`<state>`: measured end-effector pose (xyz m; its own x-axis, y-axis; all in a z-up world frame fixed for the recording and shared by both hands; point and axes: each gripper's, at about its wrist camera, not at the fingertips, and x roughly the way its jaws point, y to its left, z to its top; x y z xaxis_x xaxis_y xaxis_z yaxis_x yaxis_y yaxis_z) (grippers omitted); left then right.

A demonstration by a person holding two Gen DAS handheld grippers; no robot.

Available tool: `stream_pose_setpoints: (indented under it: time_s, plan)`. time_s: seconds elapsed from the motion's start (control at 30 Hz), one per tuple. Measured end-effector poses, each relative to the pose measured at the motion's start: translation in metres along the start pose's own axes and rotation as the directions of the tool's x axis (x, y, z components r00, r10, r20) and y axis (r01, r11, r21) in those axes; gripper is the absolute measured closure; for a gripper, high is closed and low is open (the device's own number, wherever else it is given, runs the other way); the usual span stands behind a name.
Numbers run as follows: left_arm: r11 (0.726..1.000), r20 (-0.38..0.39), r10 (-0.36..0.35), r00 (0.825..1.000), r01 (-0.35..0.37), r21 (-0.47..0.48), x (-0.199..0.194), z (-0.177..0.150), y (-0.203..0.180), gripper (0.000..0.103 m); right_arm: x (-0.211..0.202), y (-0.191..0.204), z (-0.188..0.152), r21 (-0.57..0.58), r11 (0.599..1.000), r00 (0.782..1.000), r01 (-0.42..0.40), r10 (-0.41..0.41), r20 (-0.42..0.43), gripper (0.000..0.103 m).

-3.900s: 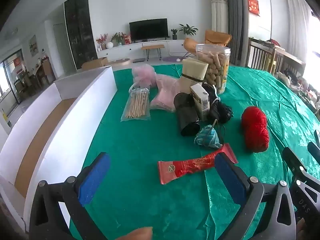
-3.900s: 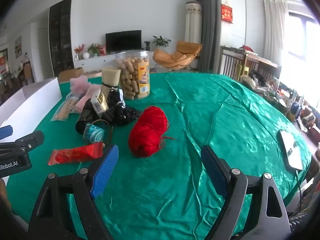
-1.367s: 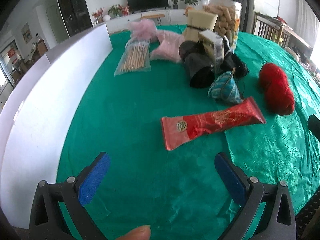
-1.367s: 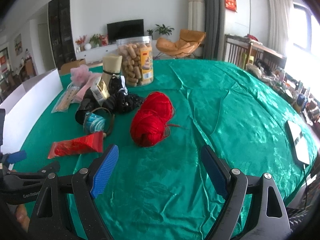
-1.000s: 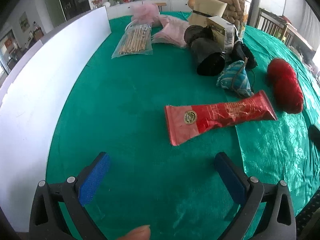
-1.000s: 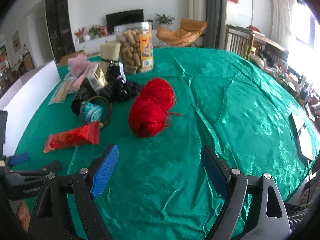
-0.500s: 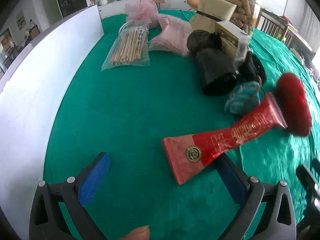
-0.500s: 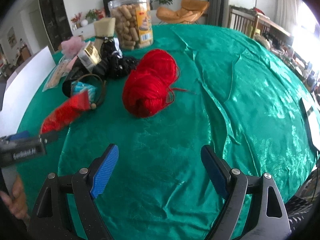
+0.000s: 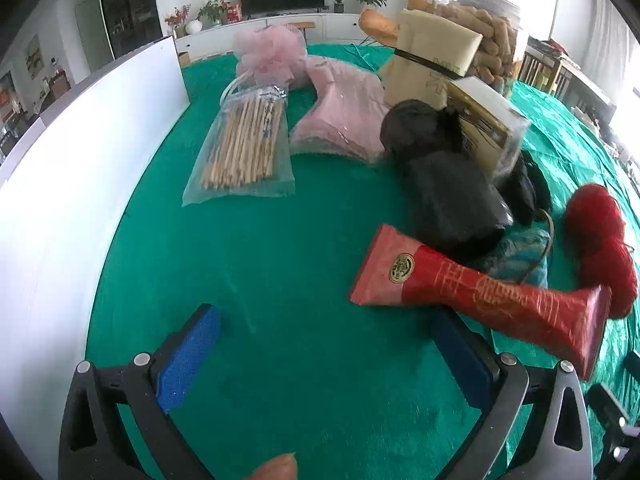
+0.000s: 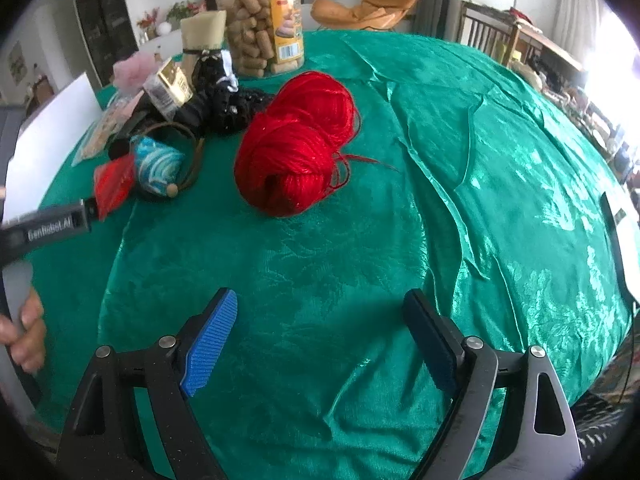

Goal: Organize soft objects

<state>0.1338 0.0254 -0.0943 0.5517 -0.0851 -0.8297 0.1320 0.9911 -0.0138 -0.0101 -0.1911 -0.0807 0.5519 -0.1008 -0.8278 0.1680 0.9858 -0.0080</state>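
My left gripper [image 9: 324, 348] is open just above the green cloth. A long red packet [image 9: 480, 292] lies across its right finger [image 9: 460, 360]. Behind the packet are a black pouch [image 9: 452, 200], a blue-white ball [image 9: 520, 252], a pink pouch [image 9: 344, 120] and a pink puff [image 9: 268, 52]. My right gripper [image 10: 320, 336] is open and empty, with red yarn [image 10: 300, 144] ahead of it. The yarn also shows in the left wrist view [image 9: 600, 236]. The left gripper's body [image 10: 44, 228] shows at the left of the right wrist view.
A white box wall [image 9: 72, 152] runs along the left. A bag of sticks [image 9: 244, 144], a tan bundle [image 9: 432, 56], a small carton [image 9: 484, 128] and a biscuit jar [image 10: 260, 20] stand behind. The green cloth [image 10: 480, 160] stretches to the right, with a flat device [image 10: 624, 248] at its edge.
My left gripper has moved forward and right, so the red packet now lies across its right finger. My right gripper has moved closer to the red yarn.
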Motion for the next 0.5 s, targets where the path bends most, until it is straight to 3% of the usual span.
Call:
stream_pose_setpoints:
  time_s: [0.5]
  plan:
    - [1.0,0.035,0.004,0.999,-0.004,-0.007,-0.0011,-0.004,0.0026,0.0,0.0024,0.0008,0.0029,-0.001,1.0,1.0,-0.007,0.007,-0.016,0.013]
